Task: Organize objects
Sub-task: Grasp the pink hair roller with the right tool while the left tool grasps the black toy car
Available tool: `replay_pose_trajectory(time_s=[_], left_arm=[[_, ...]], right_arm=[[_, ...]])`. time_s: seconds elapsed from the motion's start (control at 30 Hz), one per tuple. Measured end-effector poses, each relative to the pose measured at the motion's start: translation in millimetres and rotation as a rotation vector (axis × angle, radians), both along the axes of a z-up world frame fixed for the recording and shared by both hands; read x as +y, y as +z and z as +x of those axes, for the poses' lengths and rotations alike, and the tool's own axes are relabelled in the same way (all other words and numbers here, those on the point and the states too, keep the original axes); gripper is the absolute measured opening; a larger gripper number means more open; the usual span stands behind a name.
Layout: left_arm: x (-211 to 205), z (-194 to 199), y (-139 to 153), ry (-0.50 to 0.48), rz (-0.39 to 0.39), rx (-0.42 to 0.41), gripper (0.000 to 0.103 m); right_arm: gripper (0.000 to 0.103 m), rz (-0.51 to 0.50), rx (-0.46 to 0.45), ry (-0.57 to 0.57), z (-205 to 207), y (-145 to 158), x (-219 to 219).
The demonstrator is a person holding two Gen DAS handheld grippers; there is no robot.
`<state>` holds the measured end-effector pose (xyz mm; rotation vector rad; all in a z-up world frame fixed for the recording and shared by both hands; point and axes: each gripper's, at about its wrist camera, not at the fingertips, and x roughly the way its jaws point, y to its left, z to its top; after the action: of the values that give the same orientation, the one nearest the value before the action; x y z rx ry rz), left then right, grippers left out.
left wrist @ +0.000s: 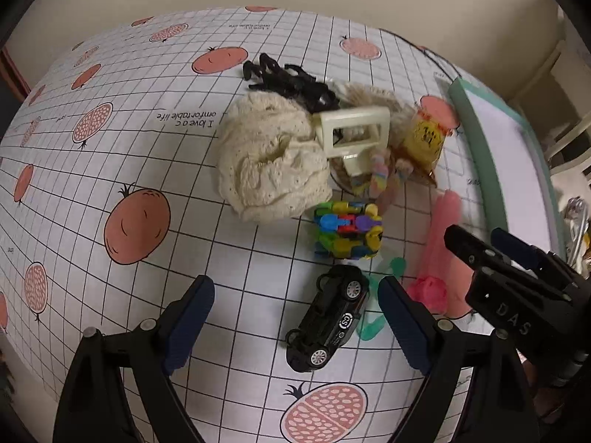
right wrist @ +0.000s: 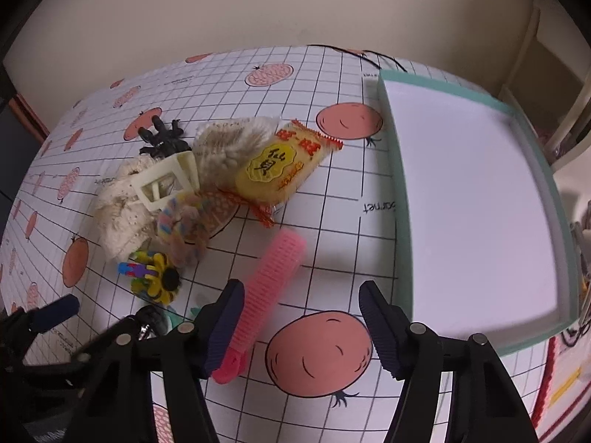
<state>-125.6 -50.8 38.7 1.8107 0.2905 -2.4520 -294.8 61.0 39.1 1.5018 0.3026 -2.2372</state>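
i count one toy car [left wrist: 330,317], one pink comb [right wrist: 266,288], one snack packet [right wrist: 280,170], one tray [right wrist: 476,199], two cloths [left wrist: 269,170].

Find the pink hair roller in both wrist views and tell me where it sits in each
Left wrist view: the pink hair roller lies at right, blurred, beside the right gripper.
Right wrist view: it lies at bottom centre, running diagonally past the gripper's left finger.
Shared landmark: the yellow snack packet, up-table from the roller in both views.

Toy car [left wrist: 328,319] blocks the gap ahead; teal tray [right wrist: 402,229] seems clear inside.
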Motion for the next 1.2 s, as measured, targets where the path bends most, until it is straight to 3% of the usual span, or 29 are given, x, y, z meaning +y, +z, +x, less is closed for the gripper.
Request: replay_pose_trajectory(time_s=[0.17,0.47,0.57,0.8,1.07,1.2], left_arm=[[3.8,-2.5,-7.9,-0.002,0.016,-0.028,0.086],[3.8,-4.1,-15.8,-0.003,0.016,-0.064,0.081],[4.1,-5.6,-18.7,-0.008,0.019,-0.078,0.067],[8.4,-7.9,-17.2,-0.026,-0.021,-0.076,0.065],[6.5,-11.6,-13.7,-0.027,-0.066,-0.069,0.050],[-0.4,-14.3,-10.6,-0.011,-0.068,-0.063,0.034]], right_arm=[[0.065,-0.050,-0.044,-0.027,-1.1,-4.5,1.1],[0.057,-0.040,-0.082,-0.017,1.0,-13.9,-6.4],[0.053,-0.024,-0.078,-0.017,0.4,-17.5,-8.7],[0.049,-0.003,-0.065,-0.003,0.9,-18.1,-7.8],[0.044,0.083,0.001,0.060,8.0,-19.5,-15.3],[0.033,0.080,0.001,0.040,8.1,-19.3,-19.7]])
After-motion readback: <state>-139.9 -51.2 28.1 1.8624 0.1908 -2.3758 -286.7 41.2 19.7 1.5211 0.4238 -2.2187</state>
